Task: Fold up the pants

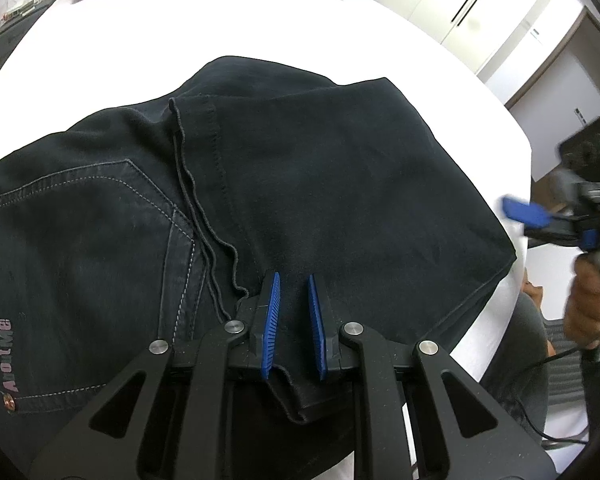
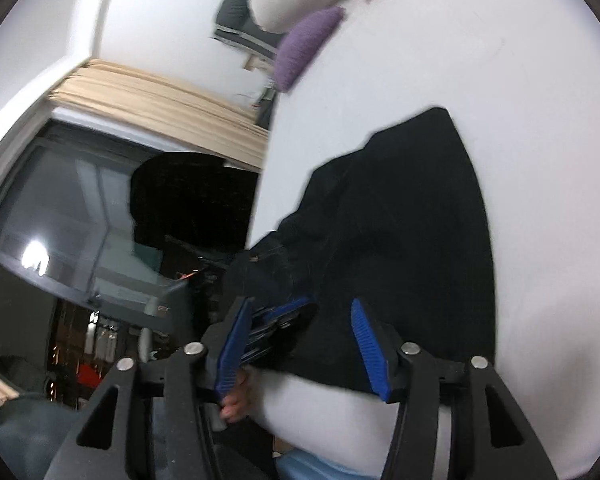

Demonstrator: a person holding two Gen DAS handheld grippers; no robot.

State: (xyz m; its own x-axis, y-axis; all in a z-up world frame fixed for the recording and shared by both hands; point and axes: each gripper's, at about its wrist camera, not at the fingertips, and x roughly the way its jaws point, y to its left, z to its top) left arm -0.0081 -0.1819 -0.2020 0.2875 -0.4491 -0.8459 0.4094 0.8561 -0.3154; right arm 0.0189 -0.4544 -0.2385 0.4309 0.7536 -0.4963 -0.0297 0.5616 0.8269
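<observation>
1. Black jaw arms fill the bottom of the left wrist view, and the left gripper is nearly closed, its blue pads pinching a fold of dark cloth that bunches between them and hangs toward the camera.
2. Beyond it the pants lie on the white bed, already doubled over: a leg panel with a stitched hem covers the seat, and a back pocket shows at the left. The pinch sits on the near edge, probably to anchor or carry that edge for the next fold.
3. At the right edge of the same view, the right gripper hangs off the bed's side in a hand, apart from the cloth.
4. Blue pads again sit nearest in the right wrist view: the right gripper stands about half open with nothing between its jaws.
5. Past it the pants lie as a blurred dark mass on the bed, the left gripper's pad at their near edge. The right gripper seems aimed at the near edge, likely to take a second hold.
</observation>
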